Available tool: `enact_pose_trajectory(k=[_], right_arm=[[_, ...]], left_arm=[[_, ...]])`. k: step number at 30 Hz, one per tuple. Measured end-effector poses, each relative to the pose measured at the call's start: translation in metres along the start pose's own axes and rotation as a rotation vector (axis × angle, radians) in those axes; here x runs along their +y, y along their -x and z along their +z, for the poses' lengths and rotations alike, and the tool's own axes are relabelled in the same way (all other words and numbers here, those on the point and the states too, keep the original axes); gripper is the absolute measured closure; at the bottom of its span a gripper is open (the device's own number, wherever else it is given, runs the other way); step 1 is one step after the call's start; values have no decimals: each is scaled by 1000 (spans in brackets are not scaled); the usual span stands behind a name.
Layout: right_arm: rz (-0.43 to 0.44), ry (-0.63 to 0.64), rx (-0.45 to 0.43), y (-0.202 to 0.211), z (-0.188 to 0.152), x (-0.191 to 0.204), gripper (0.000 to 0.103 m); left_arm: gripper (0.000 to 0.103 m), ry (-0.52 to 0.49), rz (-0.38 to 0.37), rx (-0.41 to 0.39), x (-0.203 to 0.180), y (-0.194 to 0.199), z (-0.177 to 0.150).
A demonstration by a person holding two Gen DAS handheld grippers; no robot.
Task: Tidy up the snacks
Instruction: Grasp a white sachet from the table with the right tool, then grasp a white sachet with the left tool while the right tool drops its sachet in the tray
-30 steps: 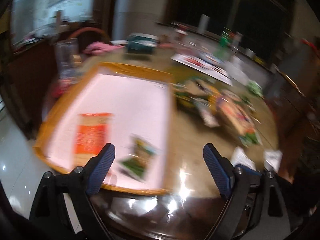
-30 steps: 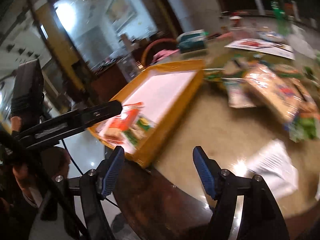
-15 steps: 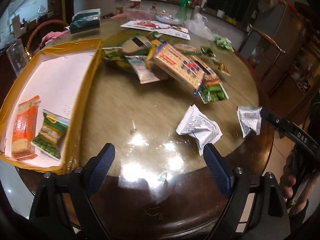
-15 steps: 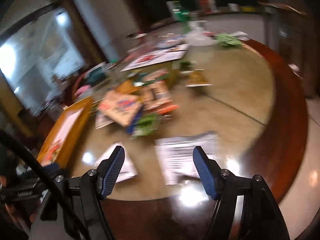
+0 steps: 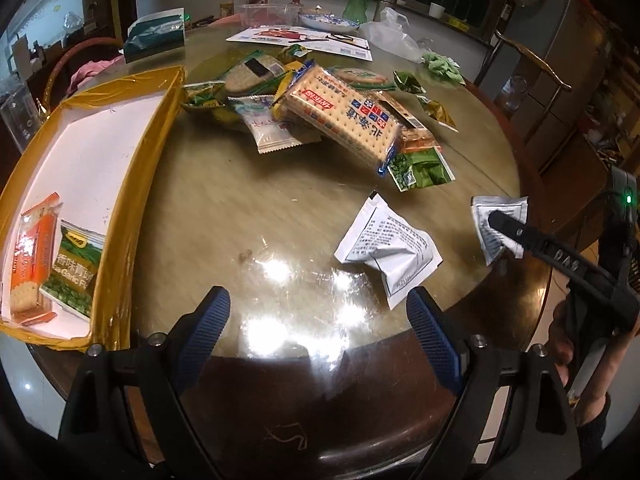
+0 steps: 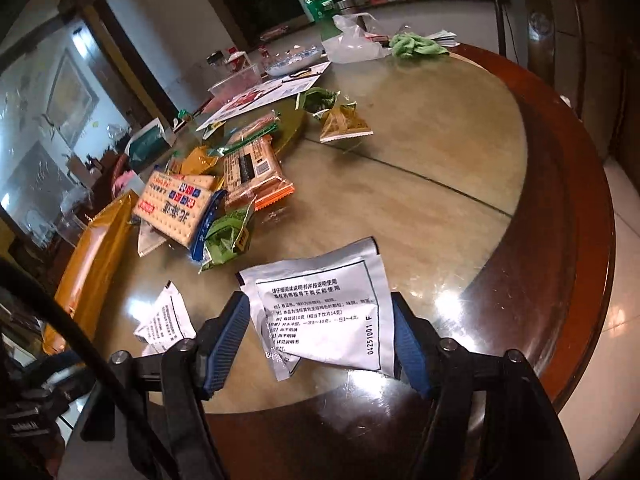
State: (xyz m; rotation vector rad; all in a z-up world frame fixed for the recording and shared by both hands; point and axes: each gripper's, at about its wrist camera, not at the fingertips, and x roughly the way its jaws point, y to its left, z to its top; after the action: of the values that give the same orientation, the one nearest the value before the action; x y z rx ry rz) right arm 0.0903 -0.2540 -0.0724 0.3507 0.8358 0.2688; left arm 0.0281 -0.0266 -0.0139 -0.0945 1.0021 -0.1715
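At the near edge of the round surface, the right tool sits low with its blue fingers spread wide on either side of a silver sachet printed with black text. The sachet lies flat between them; whether the pads touch it I cannot tell. A second white sachet lies crumpled just to its left.

The left tool hangs over the dark wooden rim with its fingers wide apart and nothing between them. Just ahead of it and to its right lies that same crumpled white sachet, and beyond that the silver one with one black finger of the right tool across it.

Further in, near the middle of the surface, snacks are heaped together: a long cracker pack resting on top, a green packet sticking out below it, and a white pouch beside it. Off to the left stands a yellow-edged tray with a white floor. In its near corner lie an orange cracker pack and a green pea packet, side by side and touching.
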Motion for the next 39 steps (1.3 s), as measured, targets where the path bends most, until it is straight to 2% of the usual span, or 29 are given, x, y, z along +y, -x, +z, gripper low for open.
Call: enact_pose_trajectory(k=[1,3,5,10,14,19,22,27,30,31,33,34,35,36,38,39], right_arm=[[-4,6,2,-1,0,0,60],[9,9,5,-2,-1,2,65],[29,18,10,-2,-2,6,80],[13,22,-8,1,0,1,92],[5,-6,-16,3,4,-7,94],[19,18,-11,2,0,-4,94],[17,19,-9,3,-1,-1,94],[8,60,-26,5,-6,4,94],[12,40,-29,4,-4,3,94],[10,41,-32,5,-5,3,95],[8,48,-34,6,-7,5,95],[11,48,-34,7,-7,6,95],[13,47,-38,8,-8,6,95],[14,45,-42,8,-7,6,95],[23,34,-40,9,-7,7,96],[33,39,-42,11,-8,9,96]], left_arm=[[13,3,-10,9,-1,-3,2],[13,-3,-26,27,-3,-8,5],[13,-6,-59,56,-9,-15,8],[13,8,-142,127,-24,-29,13],[13,50,-172,161,-32,-41,21],[19,40,-89,109,-44,-58,39],[26,-13,14,61,-47,-66,46],[24,18,-4,120,-36,-51,35],[21,19,-18,149,-45,-50,30],[21,0,-4,149,-50,-53,28],[22,-57,80,122,-61,-60,27],[29,-78,101,103,-64,-62,27],[42,-99,120,73,-66,-61,26],[43,-106,129,61,-65,-59,25],[52,-84,79,66,-56,-53,25],[53,-82,72,71,-52,-51,24]])
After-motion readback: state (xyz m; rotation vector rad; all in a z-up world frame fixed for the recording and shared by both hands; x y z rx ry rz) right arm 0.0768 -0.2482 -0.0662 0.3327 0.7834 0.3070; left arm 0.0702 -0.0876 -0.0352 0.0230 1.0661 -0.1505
